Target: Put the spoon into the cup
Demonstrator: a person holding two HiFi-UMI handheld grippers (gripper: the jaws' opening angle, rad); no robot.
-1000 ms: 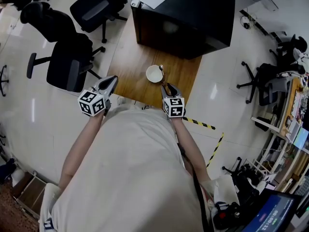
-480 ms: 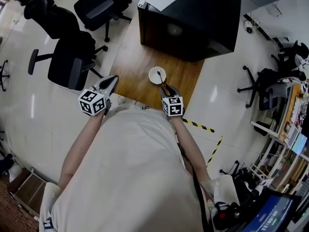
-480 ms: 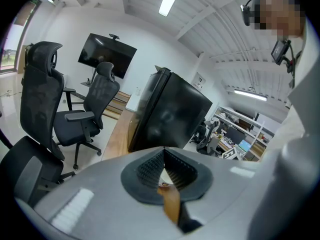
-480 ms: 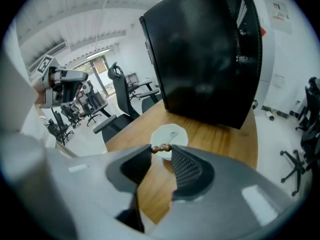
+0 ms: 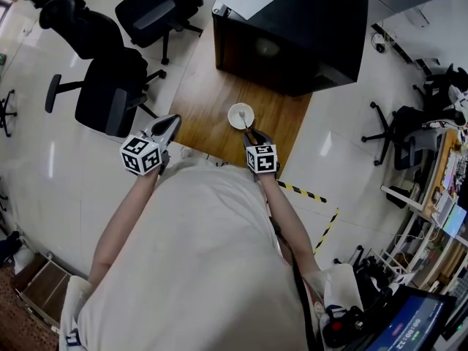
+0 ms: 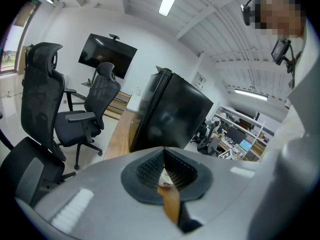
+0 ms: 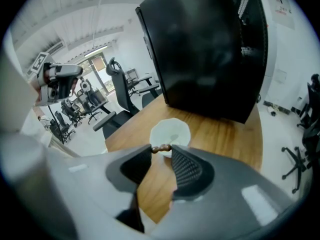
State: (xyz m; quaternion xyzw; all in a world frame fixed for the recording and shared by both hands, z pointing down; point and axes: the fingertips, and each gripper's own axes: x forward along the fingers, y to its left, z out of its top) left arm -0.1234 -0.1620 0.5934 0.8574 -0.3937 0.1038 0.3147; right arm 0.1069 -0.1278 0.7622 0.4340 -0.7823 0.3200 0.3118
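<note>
While the left claw (image 6: 163, 152) is pressed together, the right claw (image 7: 161, 149) pinches the spoon (image 7: 166, 147).

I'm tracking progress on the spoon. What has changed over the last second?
The right gripper, shut on the spoon's handle, has come down a little. This brought the spoon's bowl from over the cup's far right rim to inside its mouth. Unchanged: the grip on the spoon, the cup on the table, and the left gripper, shut and empty at the table's near left corner.
</note>
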